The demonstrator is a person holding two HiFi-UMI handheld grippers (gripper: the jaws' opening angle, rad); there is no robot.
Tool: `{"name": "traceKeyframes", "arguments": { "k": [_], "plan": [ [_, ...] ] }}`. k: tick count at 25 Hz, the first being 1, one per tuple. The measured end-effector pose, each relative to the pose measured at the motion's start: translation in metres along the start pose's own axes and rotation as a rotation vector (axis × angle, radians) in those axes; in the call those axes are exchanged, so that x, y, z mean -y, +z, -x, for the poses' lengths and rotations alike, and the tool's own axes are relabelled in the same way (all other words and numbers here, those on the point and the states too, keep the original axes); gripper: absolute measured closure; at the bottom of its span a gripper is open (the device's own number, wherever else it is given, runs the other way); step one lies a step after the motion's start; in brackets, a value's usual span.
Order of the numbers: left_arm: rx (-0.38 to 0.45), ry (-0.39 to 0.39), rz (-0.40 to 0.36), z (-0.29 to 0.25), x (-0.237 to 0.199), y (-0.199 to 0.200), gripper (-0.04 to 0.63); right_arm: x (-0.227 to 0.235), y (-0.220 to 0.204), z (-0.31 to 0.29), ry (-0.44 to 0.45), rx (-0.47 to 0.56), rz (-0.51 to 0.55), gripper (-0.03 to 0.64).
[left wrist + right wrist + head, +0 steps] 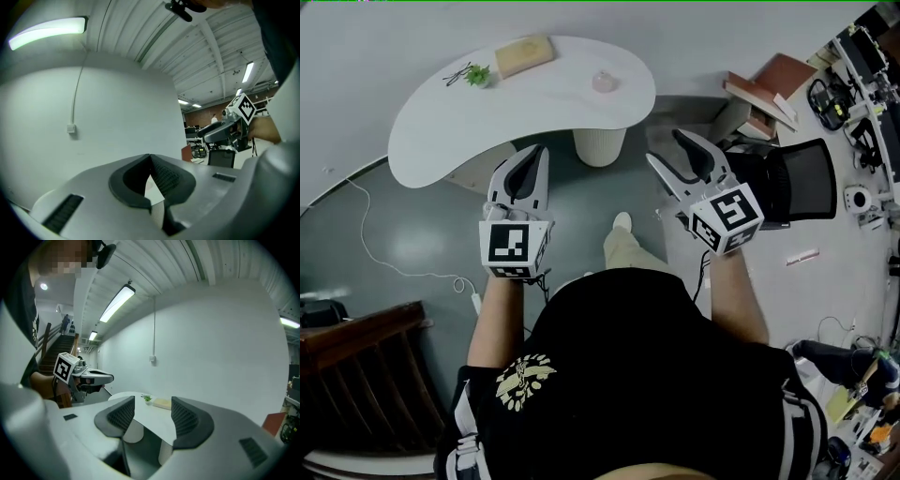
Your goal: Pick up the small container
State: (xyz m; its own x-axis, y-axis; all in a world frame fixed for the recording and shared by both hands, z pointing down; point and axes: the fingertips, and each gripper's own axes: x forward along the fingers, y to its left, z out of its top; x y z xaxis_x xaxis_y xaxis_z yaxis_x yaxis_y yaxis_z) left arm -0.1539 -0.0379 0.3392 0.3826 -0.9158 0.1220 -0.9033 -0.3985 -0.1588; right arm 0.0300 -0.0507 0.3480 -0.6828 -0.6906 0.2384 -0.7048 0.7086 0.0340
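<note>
The small pink container (604,82) stands on the white kidney-shaped table (553,98), near its right end. Also on the table are a tan block (524,55) and a little green plant (476,75). Both grippers are held in the air short of the table's near edge. My left gripper (529,161) is shut and holds nothing; its pads meet at the tips (150,157). My right gripper (673,155) is open and empty. Between its jaws (152,416) the table (140,404), plant (147,398) and block (162,403) show; the container is hidden there.
The table rests on ribbed white pedestals (600,145). A black chair (802,183) and stacked books (769,89) are to the right, with cluttered shelving (867,84) beyond. A wooden stair rail (356,375) is at lower left. A white cable (366,234) lies on the floor.
</note>
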Motion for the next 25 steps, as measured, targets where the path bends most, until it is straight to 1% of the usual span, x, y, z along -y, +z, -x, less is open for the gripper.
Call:
{"name": "traceKeyframes", "arguments": {
  "k": [2, 3, 4, 7, 9, 13, 15, 19, 22, 25],
  "plan": [
    [0.045, -0.007, 0.056, -0.018, -0.004, 0.008, 0.574, 0.018, 0.001, -0.014, 0.008, 0.0, -0.007, 0.382],
    [0.075, -0.012, 0.07, -0.026, -0.005, 0.015, 0.574, 0.027, 0.002, -0.019, 0.012, 0.006, -0.007, 0.382],
    [0.1, -0.012, 0.067, -0.034, -0.005, 0.023, 0.574, 0.036, 0.004, -0.023, 0.015, 0.013, -0.008, 0.382],
    [0.155, 0.018, 0.006, -0.058, -0.01, 0.043, 0.574, 0.062, 0.007, -0.037, 0.021, 0.029, -0.009, 0.382],
    [0.169, 0.035, -0.01, -0.077, -0.016, 0.05, 0.574, 0.079, 0.006, -0.048, 0.025, 0.029, -0.014, 0.382],
    [0.143, 0.04, -0.014, -0.115, -0.024, 0.052, 0.574, 0.105, 0.005, -0.072, 0.047, 0.022, -0.021, 0.382],
    [0.127, 0.055, -0.026, -0.13, -0.027, 0.052, 0.574, 0.117, 0.004, -0.082, 0.061, 0.018, -0.014, 0.382],
    [0.089, 0.064, -0.033, -0.155, -0.026, 0.05, 0.574, 0.141, 0.004, -0.097, 0.085, 0.021, -0.021, 0.382],
    [0.069, 0.062, -0.016, -0.172, -0.025, 0.052, 0.574, 0.158, 0.004, -0.107, 0.112, 0.026, -0.035, 0.382],
    [0.06, 0.083, -0.03, -0.185, -0.027, 0.055, 0.574, 0.173, 0.008, -0.12, 0.141, 0.034, -0.035, 0.382]
  ]
}}
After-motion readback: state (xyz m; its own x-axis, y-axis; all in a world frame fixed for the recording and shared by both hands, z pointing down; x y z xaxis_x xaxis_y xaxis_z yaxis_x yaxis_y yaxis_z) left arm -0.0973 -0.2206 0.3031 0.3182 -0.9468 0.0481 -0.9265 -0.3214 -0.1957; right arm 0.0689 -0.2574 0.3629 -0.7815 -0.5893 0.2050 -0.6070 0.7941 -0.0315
